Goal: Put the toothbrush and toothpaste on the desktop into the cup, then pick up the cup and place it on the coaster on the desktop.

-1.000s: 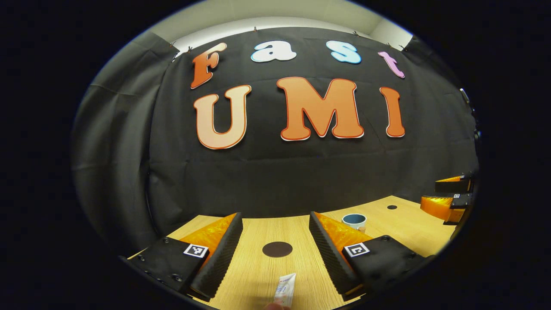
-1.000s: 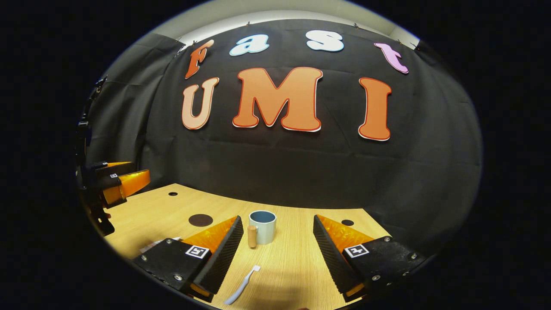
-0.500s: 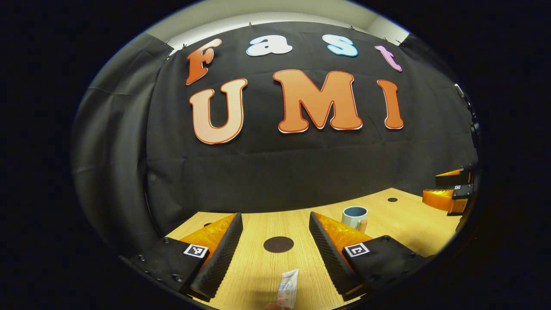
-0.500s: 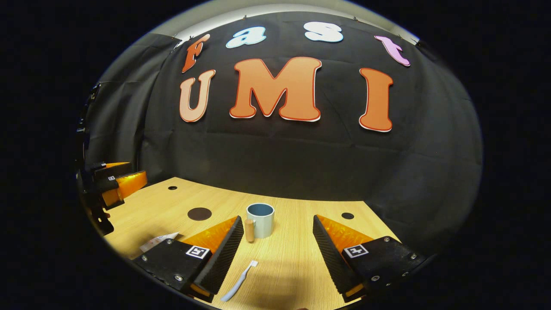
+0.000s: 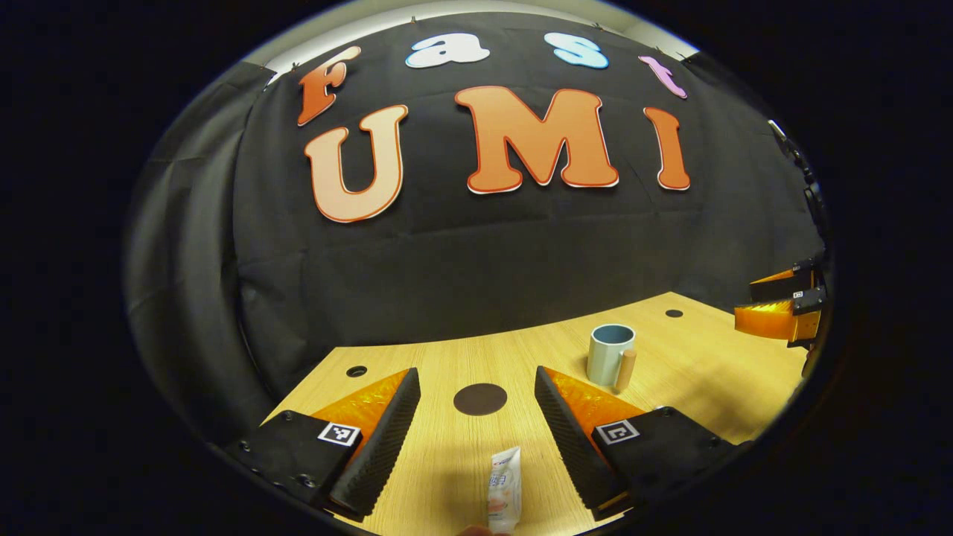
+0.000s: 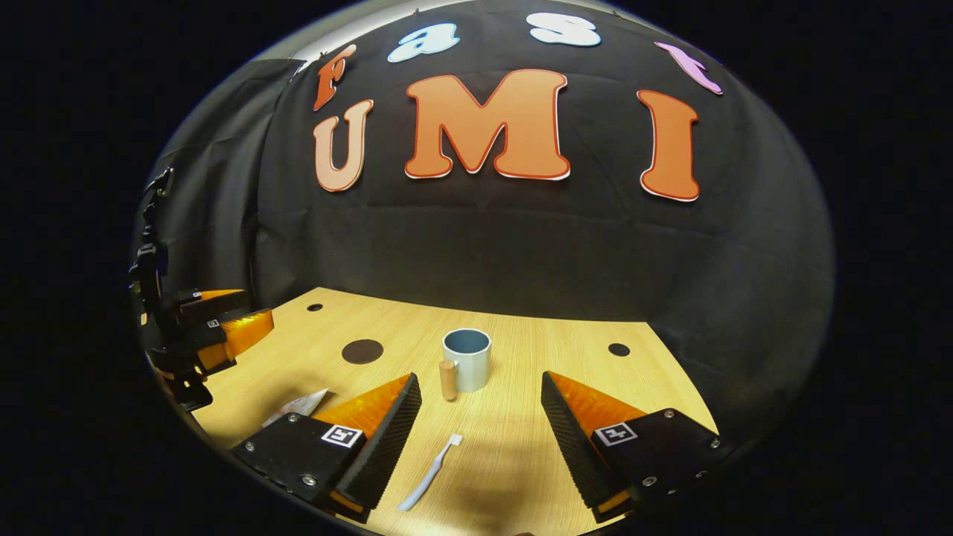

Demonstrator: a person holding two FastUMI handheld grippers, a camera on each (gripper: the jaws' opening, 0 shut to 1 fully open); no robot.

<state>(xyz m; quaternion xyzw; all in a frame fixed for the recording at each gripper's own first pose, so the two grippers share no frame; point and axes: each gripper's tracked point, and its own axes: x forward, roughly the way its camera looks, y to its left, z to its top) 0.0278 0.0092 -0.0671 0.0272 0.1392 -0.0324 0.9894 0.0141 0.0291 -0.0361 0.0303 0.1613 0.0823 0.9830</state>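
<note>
Left gripper view: left gripper (image 5: 476, 417) jaws wide, holding nothing. Toothpaste (image 5: 504, 487) lies on desktop (image 5: 692, 365) at 6 o'clock, between the 2 fingers, long axis running 12-6 along approach line. Coaster (image 5: 480, 399) straight ahead at 12; cup (image 5: 609, 353) at 1-2 o'clock.

Right gripper view: right gripper (image 6: 480, 417) jaws wide, empty. Toothbrush (image 6: 432, 473) at 7 o'clock nr left finger, axis slanting 1-7, head toward cup. Judgement: each gripper nearer its own item; pitch down req'd.
</note>
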